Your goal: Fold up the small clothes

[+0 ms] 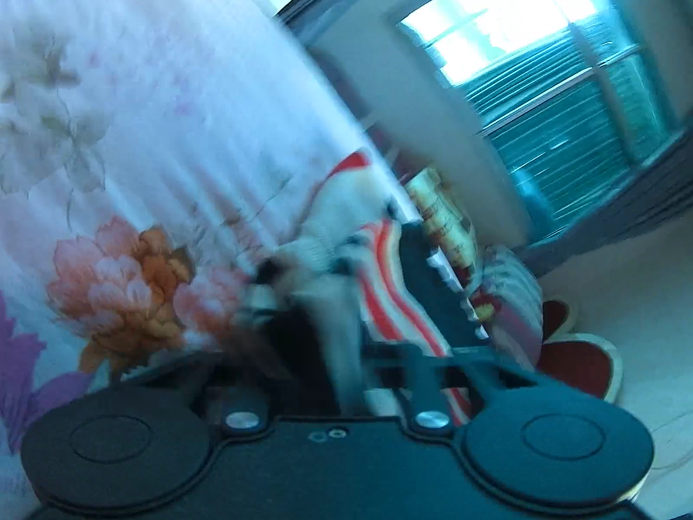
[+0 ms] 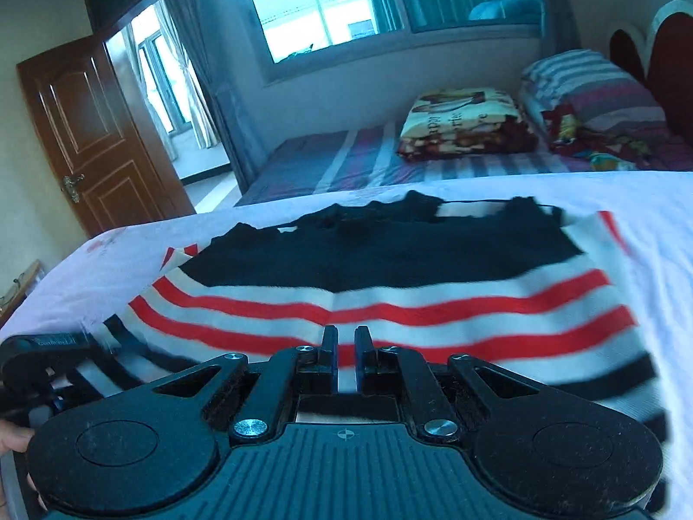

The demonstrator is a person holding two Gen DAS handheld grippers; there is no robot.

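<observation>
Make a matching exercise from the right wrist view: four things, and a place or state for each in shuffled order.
1. striped garment
2. wooden door
3. folded blanket
4. right tool

a. standing open at far left
b. fingers nearly together over the garment's near edge
c. spread on the white sheet
d. on the far bed, below the window

Pairs: 1-c, 2-a, 3-d, 4-b

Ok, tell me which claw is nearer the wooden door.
Left, probably. The left claw is at the striped sweater's corner on the side of the wooden door. The right claw is at mid-hem, farther away.
</observation>
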